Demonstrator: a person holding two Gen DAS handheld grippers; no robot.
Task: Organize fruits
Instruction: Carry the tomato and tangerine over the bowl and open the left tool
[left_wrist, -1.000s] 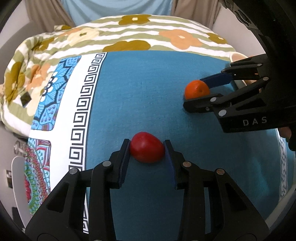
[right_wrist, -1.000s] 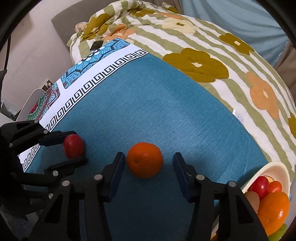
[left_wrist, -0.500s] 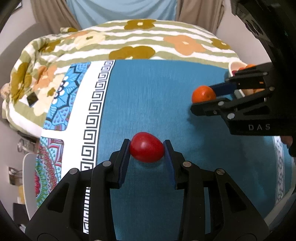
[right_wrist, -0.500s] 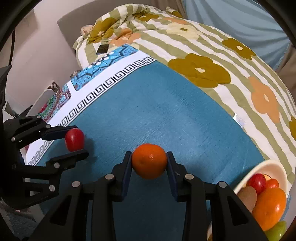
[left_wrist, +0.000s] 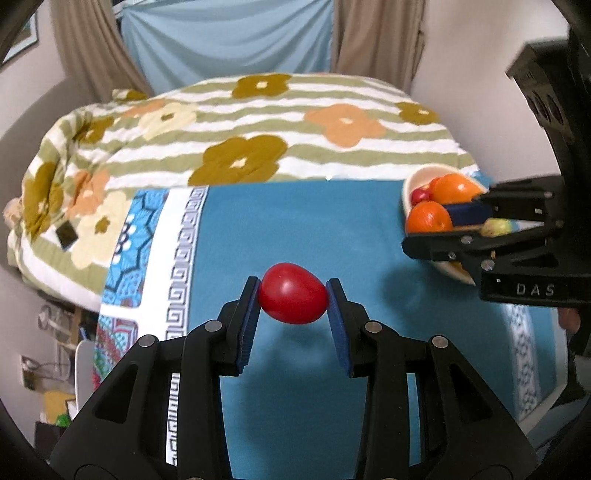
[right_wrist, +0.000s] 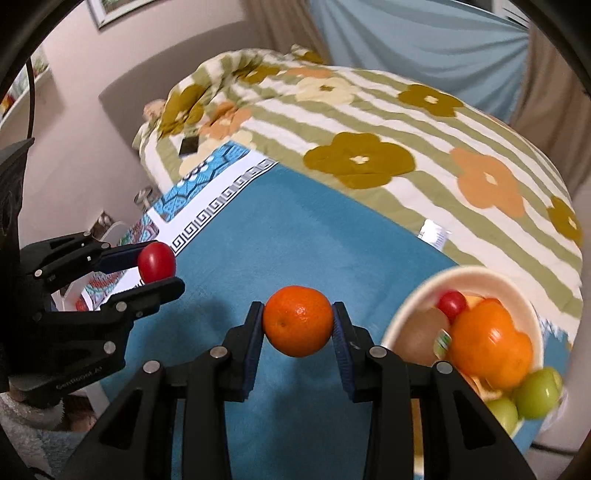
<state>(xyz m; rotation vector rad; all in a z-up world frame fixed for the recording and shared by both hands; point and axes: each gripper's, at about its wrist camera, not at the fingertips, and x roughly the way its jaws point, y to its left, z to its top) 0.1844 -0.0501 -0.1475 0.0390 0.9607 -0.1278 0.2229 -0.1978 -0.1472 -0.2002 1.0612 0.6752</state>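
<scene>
My left gripper (left_wrist: 293, 306) is shut on a red tomato (left_wrist: 293, 298) and holds it above the blue cloth (left_wrist: 295, 229); it also shows in the right wrist view (right_wrist: 157, 263). My right gripper (right_wrist: 298, 326) is shut on a small orange (right_wrist: 297, 320), lifted off the cloth, just left of a cream bowl (right_wrist: 417, 295). The bowl holds a large orange (right_wrist: 487, 339), a kiwi (right_wrist: 424, 336), a small red tomato (right_wrist: 451, 303) and green fruits (right_wrist: 537, 391). In the left wrist view the right gripper (left_wrist: 430, 221) holds the orange (left_wrist: 428, 218) beside the bowl (left_wrist: 415, 184).
The blue cloth has a white patterned border (left_wrist: 181, 258) at the left and lies over a flowered, striped quilt (left_wrist: 258, 147). Curtains (left_wrist: 229, 37) hang behind. The cloth's right edge (left_wrist: 524, 354) drops off near the bowl. Clutter sits on the floor at the left (left_wrist: 48, 369).
My right gripper shut on the orange and lifted it toward the bowl. My left gripper, shut on the tomato, rose off the cloth. Both views now look higher over the bed.
</scene>
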